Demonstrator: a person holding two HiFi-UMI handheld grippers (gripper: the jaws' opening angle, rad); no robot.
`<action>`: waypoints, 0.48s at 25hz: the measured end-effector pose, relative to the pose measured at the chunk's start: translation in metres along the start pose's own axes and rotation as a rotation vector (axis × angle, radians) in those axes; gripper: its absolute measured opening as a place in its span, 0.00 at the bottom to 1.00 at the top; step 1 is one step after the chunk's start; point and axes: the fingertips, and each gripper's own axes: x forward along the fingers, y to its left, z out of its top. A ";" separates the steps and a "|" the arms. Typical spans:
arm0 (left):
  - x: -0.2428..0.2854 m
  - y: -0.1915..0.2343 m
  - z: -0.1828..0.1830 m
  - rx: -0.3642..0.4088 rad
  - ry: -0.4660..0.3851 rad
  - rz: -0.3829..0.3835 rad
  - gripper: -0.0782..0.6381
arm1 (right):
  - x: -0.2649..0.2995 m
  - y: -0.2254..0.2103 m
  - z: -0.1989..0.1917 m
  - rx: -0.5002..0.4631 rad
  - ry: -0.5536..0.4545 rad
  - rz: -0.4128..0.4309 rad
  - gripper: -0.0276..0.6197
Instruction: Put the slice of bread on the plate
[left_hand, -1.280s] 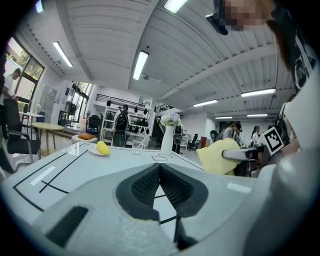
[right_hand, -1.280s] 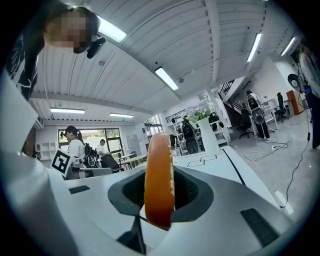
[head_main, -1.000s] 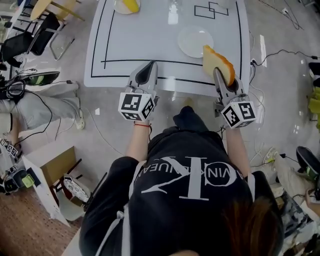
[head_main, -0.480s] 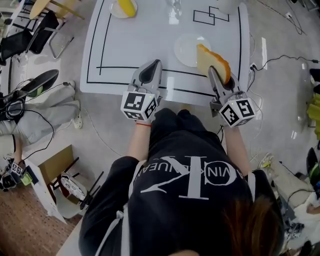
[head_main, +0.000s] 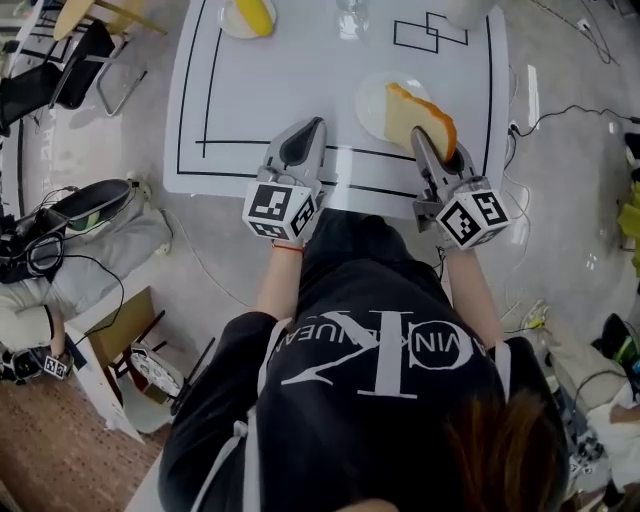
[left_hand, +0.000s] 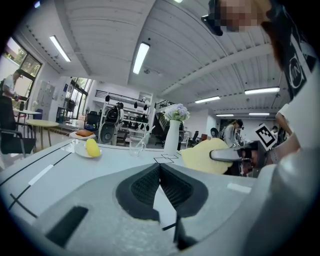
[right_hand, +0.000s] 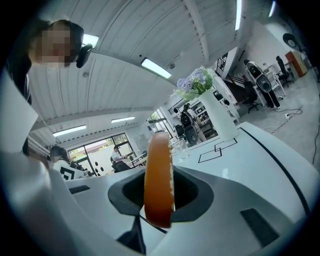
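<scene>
The slice of bread (head_main: 422, 120), pale with an orange-brown crust, stands on edge in my right gripper (head_main: 428, 142), which is shut on its near end. It hangs over the right part of the white plate (head_main: 372, 100) on the white table (head_main: 280, 90). In the right gripper view the bread (right_hand: 159, 175) shows crust-on between the jaws of the right gripper (right_hand: 159, 197). My left gripper (head_main: 305, 132) is over the table's near edge, left of the plate, shut and empty. In the left gripper view the left gripper (left_hand: 160, 170) has its pads together, with the bread (left_hand: 205, 156) to the right.
At the table's far side are a small plate with a yellow fruit (head_main: 250, 15), a glass (head_main: 350, 20) and a white vase (head_main: 465, 10). Black lines are marked on the tabletop. Chairs (head_main: 80, 60) and cables lie on the floor at the left.
Both grippers moved forward over the table's near edge. The bread travelled with the right gripper from beside the plate to over its right part.
</scene>
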 end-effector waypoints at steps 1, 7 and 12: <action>0.005 0.001 0.001 0.006 0.003 -0.010 0.11 | 0.004 -0.001 0.000 0.020 -0.001 -0.002 0.19; 0.028 0.008 0.005 0.025 0.018 -0.053 0.11 | 0.026 -0.009 0.000 0.086 0.013 -0.013 0.19; 0.037 0.016 0.006 0.018 0.028 -0.062 0.11 | 0.036 -0.019 0.001 0.253 0.010 -0.004 0.19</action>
